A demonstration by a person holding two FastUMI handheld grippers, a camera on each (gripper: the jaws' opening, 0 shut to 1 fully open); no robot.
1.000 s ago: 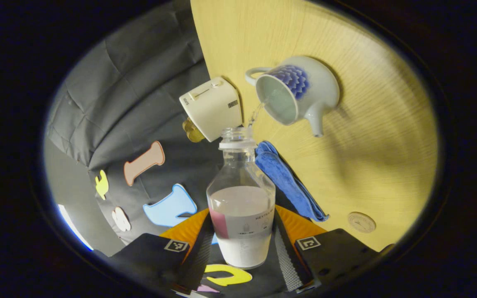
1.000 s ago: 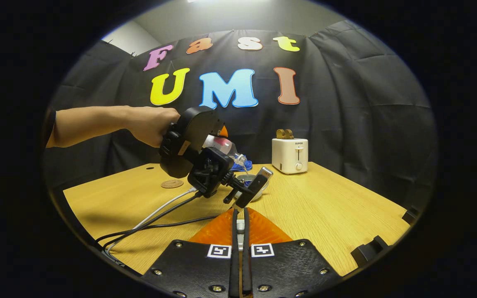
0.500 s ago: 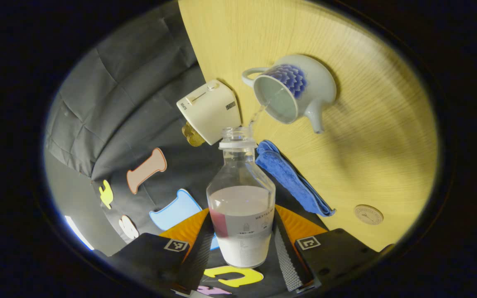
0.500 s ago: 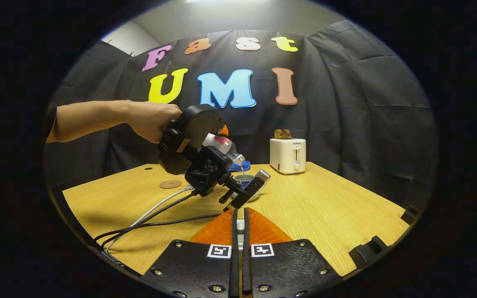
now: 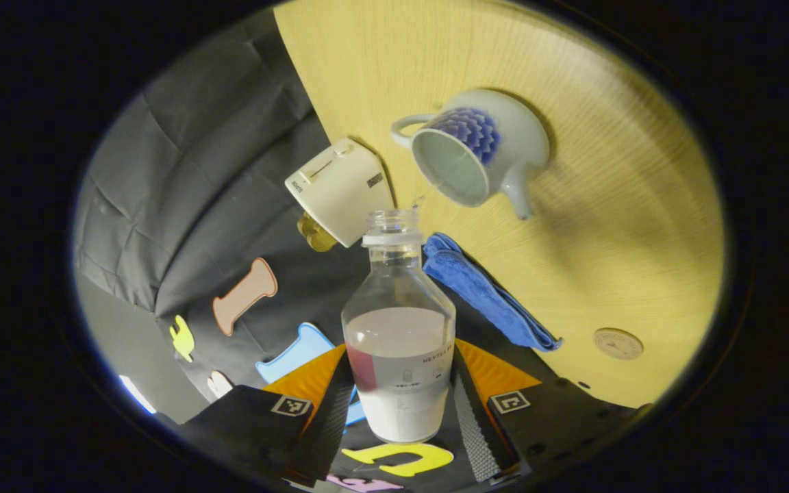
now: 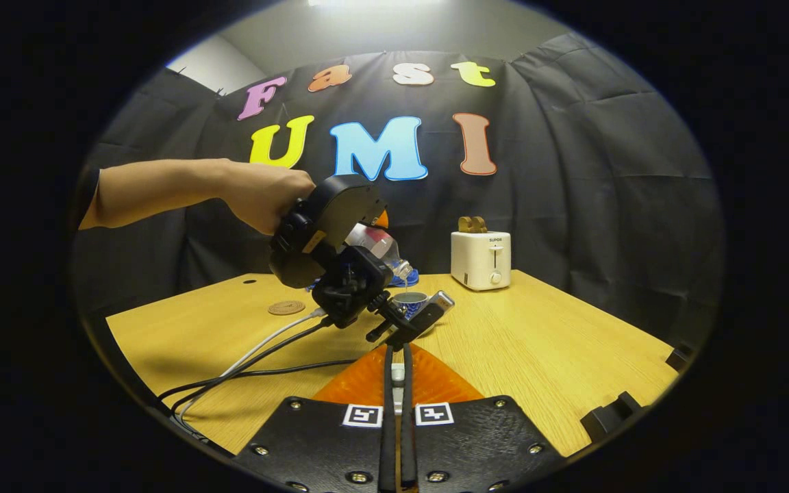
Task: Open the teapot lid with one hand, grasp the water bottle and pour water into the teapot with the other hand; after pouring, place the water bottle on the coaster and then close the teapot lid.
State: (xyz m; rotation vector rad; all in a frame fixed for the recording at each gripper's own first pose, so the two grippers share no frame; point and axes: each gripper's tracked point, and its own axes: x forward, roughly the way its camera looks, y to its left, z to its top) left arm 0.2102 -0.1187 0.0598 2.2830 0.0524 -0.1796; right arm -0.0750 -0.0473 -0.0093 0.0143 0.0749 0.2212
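My left gripper (image 5: 401, 373) is shut on a clear water bottle (image 5: 398, 322), uncapped and partly full. The bottle's mouth points toward the open white teapot (image 5: 477, 154) with the blue pattern, which stands on the wooden table, and no stream runs from it. In the right gripper view, a hand holds the left gripper (image 6: 360, 274) with the tilted bottle (image 6: 375, 241) just above the teapot (image 6: 410, 301). My right gripper (image 6: 398, 373) is shut on a small white piece that looks like the teapot lid; most of it is hidden. A round coaster (image 5: 617, 343) (image 6: 287, 307) lies apart.
A white toaster (image 5: 340, 188) (image 6: 481, 259) stands at the table's back edge. A folded blue cloth (image 5: 487, 291) lies between teapot and coaster. The left gripper's cables (image 6: 251, 363) trail across the table (image 6: 545, 349) toward the front left.
The water stream from bottle to teapot has stopped. The left gripper has lifted a little and tipped the bottle back. The right gripper has stayed put.
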